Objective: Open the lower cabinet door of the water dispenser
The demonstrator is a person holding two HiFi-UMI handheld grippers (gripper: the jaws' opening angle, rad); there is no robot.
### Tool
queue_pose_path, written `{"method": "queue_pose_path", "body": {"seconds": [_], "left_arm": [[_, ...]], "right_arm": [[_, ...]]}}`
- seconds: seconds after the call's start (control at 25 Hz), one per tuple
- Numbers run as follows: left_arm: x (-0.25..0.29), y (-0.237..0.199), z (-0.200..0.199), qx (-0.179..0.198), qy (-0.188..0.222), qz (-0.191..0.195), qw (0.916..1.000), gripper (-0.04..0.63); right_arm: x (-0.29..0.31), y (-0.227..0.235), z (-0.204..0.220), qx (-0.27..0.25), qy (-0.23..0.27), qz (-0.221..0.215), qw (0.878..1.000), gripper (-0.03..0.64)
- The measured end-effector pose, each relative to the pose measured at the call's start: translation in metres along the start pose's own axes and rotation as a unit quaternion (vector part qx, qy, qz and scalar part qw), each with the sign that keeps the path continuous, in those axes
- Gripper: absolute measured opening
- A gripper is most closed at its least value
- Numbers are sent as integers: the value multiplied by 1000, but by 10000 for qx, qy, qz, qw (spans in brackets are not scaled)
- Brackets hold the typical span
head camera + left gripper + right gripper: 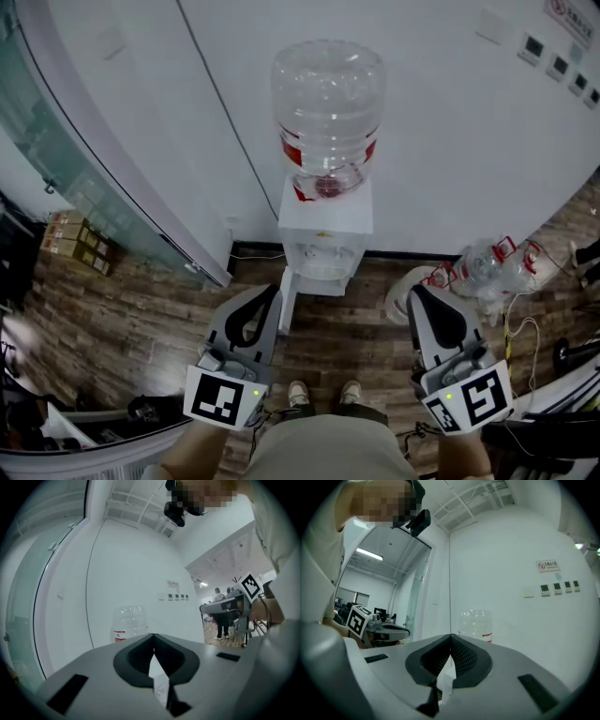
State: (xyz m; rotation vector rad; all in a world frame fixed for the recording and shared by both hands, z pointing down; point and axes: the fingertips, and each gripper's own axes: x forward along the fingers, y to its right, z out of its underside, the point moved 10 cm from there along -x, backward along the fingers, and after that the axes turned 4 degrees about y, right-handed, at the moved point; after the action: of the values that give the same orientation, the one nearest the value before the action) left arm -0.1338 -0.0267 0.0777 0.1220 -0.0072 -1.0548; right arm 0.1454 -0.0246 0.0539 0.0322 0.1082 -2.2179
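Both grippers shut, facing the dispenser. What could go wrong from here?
The left gripper and right gripper are shut and empty; reaching in like this would probably only bump the water dispenser. A hard tug might rock the bottle on top. The loose bottles on the floor at the right could trip a step.

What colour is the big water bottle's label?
Red and white label on the clear plastic bottle; head view.

- The wall sign (548, 565) bore a red prohibition symbol; its print was too small to read.
- The red label (292, 152) on the water bottle (328, 94) showed no legible words.
- The square black-and-white marker (223, 398) carried only a pattern.
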Motion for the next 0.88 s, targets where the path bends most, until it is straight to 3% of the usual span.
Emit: {"method": "queue_pose_path", "body": {"seconds": [0.32, 0.88], "left_arm": [[-9, 12, -32, 361, 254, -46, 9990, 6], [-4, 27, -38, 335, 267, 56, 9991, 6]], "right_arm": [[-17, -5, -45, -414, 618, 13, 9972, 6], [-24, 3, -39, -763, 451, -62, 9960, 6]]}}
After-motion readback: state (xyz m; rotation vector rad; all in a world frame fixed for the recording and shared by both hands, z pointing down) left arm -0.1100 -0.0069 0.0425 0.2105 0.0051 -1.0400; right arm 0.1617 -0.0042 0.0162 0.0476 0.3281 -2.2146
